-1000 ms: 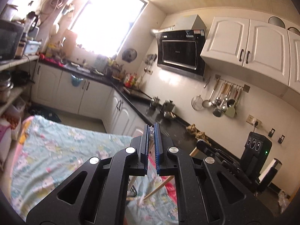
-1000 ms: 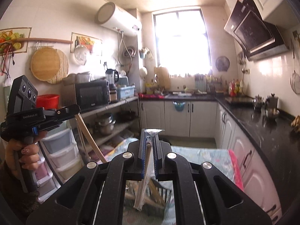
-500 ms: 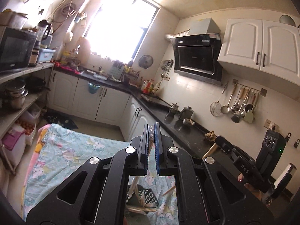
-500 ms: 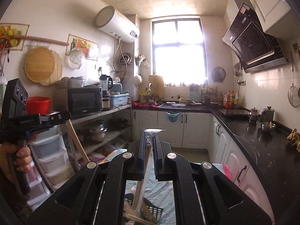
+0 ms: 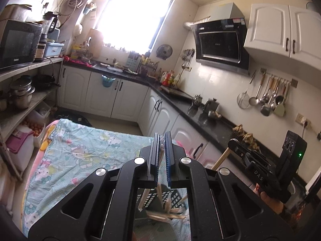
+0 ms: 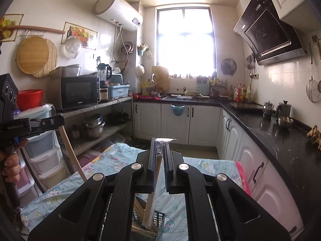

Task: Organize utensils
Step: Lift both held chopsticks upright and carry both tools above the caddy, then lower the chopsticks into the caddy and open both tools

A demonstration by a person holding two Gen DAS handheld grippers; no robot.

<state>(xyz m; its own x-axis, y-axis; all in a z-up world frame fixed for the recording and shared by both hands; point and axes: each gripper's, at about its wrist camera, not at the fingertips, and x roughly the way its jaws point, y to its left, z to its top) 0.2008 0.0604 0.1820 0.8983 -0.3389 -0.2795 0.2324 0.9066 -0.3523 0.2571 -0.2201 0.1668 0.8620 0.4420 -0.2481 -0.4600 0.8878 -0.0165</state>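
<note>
My left gripper [image 5: 163, 138] is shut on a plastic-wrapped pack of wooden chopsticks [image 5: 144, 198] that hangs down between the jaws. My right gripper [image 6: 159, 143] is shut on another wrapped chopstick pack [image 6: 152, 196] whose lower end hangs over a black slotted utensil basket [image 6: 158, 219]. The basket [image 5: 172, 197] holds several wooden utensils and stands on the table with the light blue cartoon cloth [image 5: 84, 156]. Each gripper shows in the other view: the right one [image 5: 258, 172] with a wooden stick, the left one [image 6: 30, 124] with its stick angled down.
A black counter [image 6: 280, 132] with kettles runs along the right over white cabinets. Open shelves [image 6: 104, 108] with a microwave, pots and plastic drawers stand on the left. Ladles hang on the wall rail [image 5: 270, 94]. The table's far edge [image 6: 180, 156] faces the floor.
Both grippers have tilted down and come over the table, so the basket now shows under each. Both stay shut on their chopstick packs.
</note>
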